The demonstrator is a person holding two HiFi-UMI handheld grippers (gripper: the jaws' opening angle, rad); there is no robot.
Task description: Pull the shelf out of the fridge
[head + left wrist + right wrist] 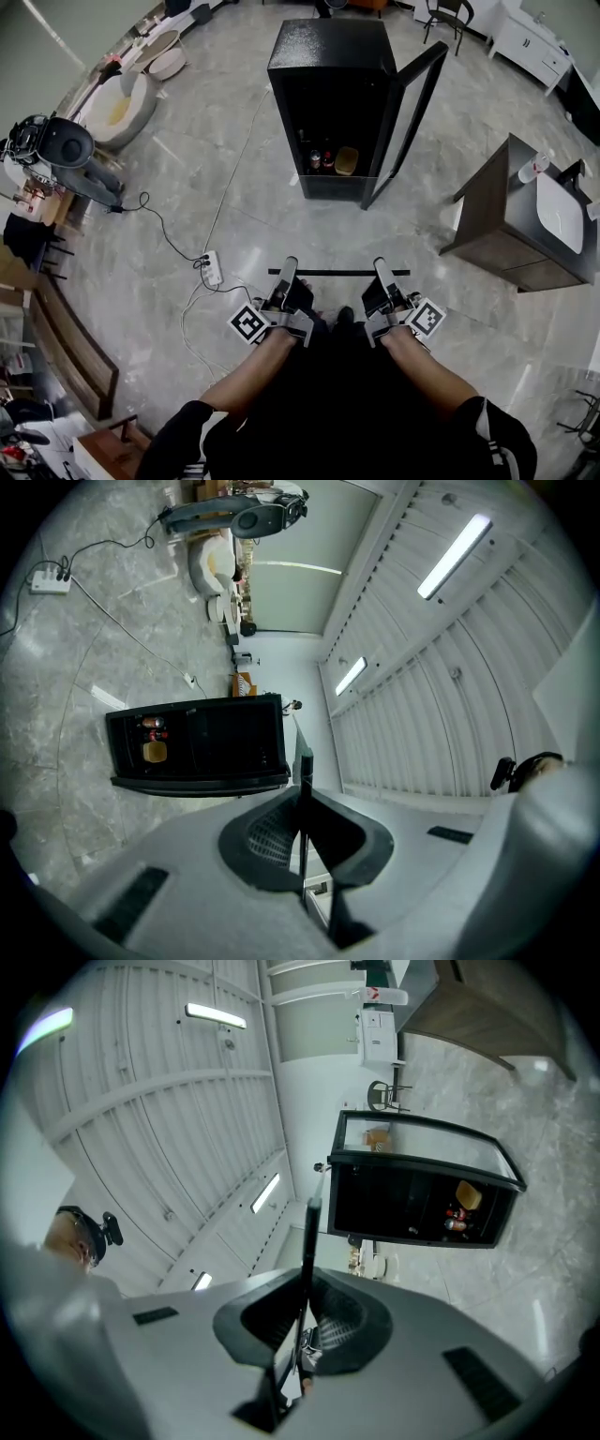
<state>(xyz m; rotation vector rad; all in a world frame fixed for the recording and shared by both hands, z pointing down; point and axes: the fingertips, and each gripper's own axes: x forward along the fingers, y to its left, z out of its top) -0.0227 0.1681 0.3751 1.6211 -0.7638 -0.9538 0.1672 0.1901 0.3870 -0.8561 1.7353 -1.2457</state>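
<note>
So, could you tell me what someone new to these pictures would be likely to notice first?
Most striking is the thin, dark-edged shelf, held well clear of the black fridge, with the left gripper and the right gripper each shut on it near one end. The fridge stands further back in the room, its glass door swung open to the right, with a few small containers on its bottom level.

We record a large indoor hall staged as a mock-up space, not a lived-in home. A small black fridge [333, 103] stands alone on polished grey stone tiles [469, 141], with a power strip [213, 267] and loose cables beside it. Unrelated fittings line the edges, a vanity cabinet [487, 211] and a cream salon-style basin [120, 105], under a ribbed white ceiling [169, 1101] with strip lights [455, 555].
</note>
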